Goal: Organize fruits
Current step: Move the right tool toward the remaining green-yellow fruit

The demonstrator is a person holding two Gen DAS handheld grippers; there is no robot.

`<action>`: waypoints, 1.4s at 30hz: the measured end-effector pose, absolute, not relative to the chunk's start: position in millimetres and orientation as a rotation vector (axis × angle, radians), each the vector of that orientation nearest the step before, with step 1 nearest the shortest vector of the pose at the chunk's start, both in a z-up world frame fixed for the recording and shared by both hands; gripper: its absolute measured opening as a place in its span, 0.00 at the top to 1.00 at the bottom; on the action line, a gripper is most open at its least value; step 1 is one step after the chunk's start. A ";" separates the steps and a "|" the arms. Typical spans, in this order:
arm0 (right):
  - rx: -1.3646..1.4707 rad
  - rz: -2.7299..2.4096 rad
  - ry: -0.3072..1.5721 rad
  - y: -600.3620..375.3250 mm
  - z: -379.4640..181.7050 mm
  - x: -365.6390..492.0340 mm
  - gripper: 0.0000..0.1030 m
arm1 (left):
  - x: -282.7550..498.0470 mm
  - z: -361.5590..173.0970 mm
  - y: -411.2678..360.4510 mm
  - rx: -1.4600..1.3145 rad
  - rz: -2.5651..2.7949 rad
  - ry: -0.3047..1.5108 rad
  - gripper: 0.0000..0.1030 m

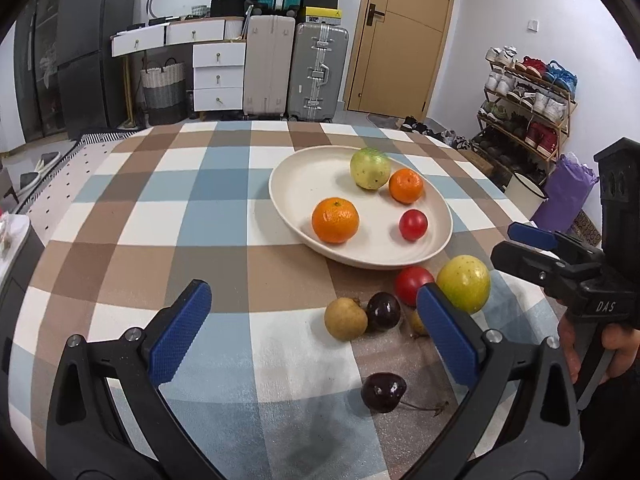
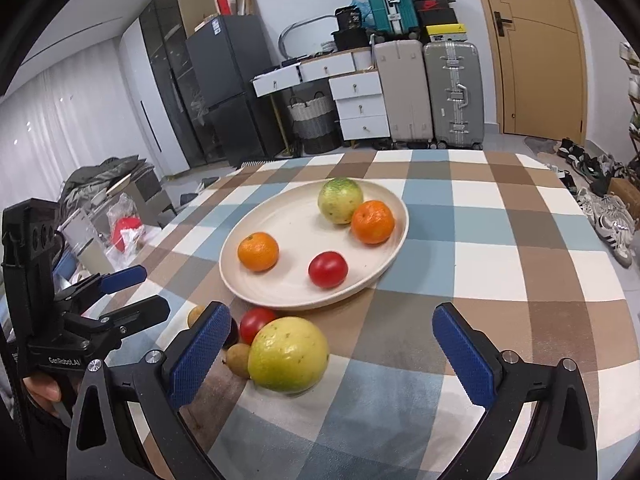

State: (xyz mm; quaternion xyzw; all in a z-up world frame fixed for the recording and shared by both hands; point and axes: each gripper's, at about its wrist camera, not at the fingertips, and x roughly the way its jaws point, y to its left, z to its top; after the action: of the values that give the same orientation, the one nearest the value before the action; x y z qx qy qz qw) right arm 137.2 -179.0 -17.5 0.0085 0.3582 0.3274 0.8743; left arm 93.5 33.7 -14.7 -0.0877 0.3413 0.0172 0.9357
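Left wrist view: your left gripper (image 1: 314, 330) holds its ribbed blue pads spread wide, gripping nothing. The smooth round plate (image 1: 296, 184) carries four fruits on the checked tablecloth (image 1: 160, 216). A glossy dark cherry (image 1: 383, 393) lies between the fingers; the right finger partly hides a small brown fruit (image 1: 417, 322).

Right wrist view: your right gripper (image 2: 332, 354) is equally spread and empty. The speckled yellow-green fruit (image 2: 288, 355) sits just beside its left pad, covering part of a red tomato (image 2: 256, 322).

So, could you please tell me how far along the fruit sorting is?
Roughly halfway. Done: the plate holds four fruits, including two oranges. In hand: nothing; the left gripper and right gripper are both open. Left: the yellow-green fruit, a red tomato, brown fruits and dark cherries wait on the tablecloth.
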 end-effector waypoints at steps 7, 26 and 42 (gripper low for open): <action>-0.037 0.715 0.806 -167.6 -28.9 135.0 0.00 | 100.5 -27.8 29.2 -0.158 0.025 0.744 0.01; -0.038 0.798 0.946 -153.8 -47.8 136.7 0.13 | 109.6 -34.9 39.4 -0.208 0.024 0.779 0.01; 0.020 0.824 0.973 -156.2 -48.5 140.5 0.40 | 116.2 -43.0 45.1 -0.244 0.020 0.823 0.01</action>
State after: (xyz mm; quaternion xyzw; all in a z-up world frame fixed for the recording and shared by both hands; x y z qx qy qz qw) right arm 140.5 -156.2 -48.5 0.0096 0.4540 0.3848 0.8035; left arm 116.2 45.1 -43.0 -0.1184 0.3989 0.0099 0.9093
